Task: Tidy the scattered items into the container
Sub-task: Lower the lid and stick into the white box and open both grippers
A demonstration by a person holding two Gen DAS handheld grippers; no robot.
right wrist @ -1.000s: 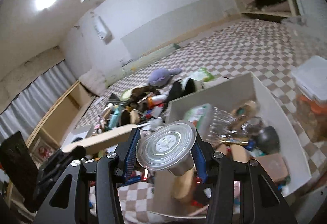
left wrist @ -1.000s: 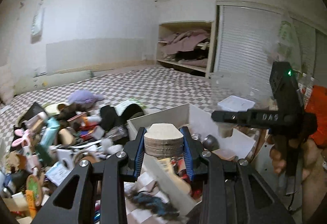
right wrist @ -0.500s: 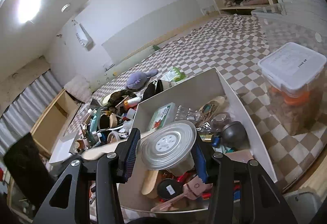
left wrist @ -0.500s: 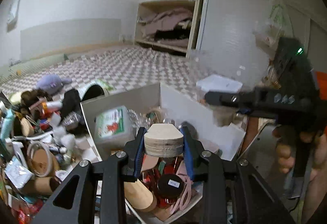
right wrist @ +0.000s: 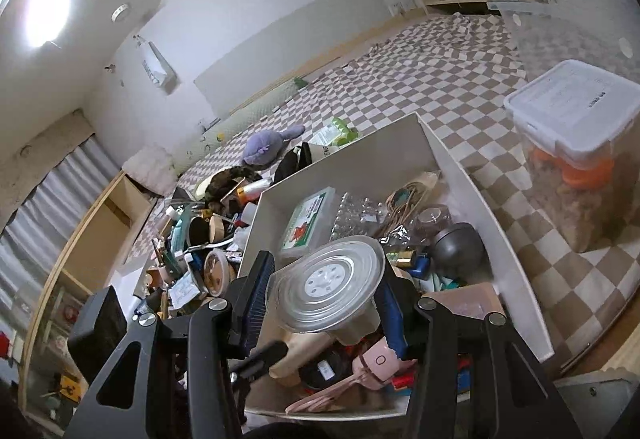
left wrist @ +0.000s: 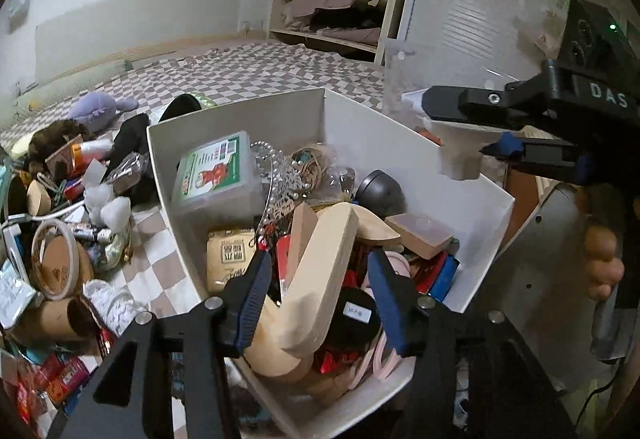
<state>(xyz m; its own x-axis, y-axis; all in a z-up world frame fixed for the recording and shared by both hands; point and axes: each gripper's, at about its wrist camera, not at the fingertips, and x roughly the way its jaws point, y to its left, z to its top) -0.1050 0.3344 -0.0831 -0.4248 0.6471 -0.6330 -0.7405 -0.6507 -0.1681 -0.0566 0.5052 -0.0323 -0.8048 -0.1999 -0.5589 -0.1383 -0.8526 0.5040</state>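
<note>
The white box (left wrist: 240, 111) is heaped with small items. My left gripper (left wrist: 320, 297) hangs low over its near end and its jaws are opening. A pale wooden slab (left wrist: 324, 271) leans tilted between them, clear of both blue pads, its lower end resting on the box's contents. My right gripper (right wrist: 326, 291) is shut on a clear plastic cup with a round lid (right wrist: 328, 279), held above the near part of the box (right wrist: 348, 159). In the left wrist view the right gripper (left wrist: 456, 127) holds that cup (left wrist: 460, 155) over the box's right wall, with a hand on the grip below.
A pile of scattered items (left wrist: 60, 207) lies left of the box on the checkered floor, with a purple plush toy (left wrist: 96, 107) behind it. A clear lidded tub (right wrist: 572, 143) stands to the right of the box. An open shelf with clothes (left wrist: 336, 3) stands at the back.
My left gripper came down over the box and its jaws spread. The wooden slab left the pads and tipped into the box. The right gripper with the cup edged closer over the box.
</note>
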